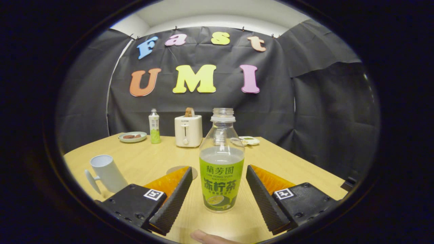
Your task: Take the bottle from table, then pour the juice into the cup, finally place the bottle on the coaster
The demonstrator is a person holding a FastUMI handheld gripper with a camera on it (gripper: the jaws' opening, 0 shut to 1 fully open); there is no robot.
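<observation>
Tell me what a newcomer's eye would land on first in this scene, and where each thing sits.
The uncapped bottle with the green label stands upright on the wooden table, between the fingers of the open gripper, neither finger touching it. Off to the left stands a white cup, and a round coaster lies just behind the left finger. Farther back, a white toaster stands beside a second bottle.
</observation>
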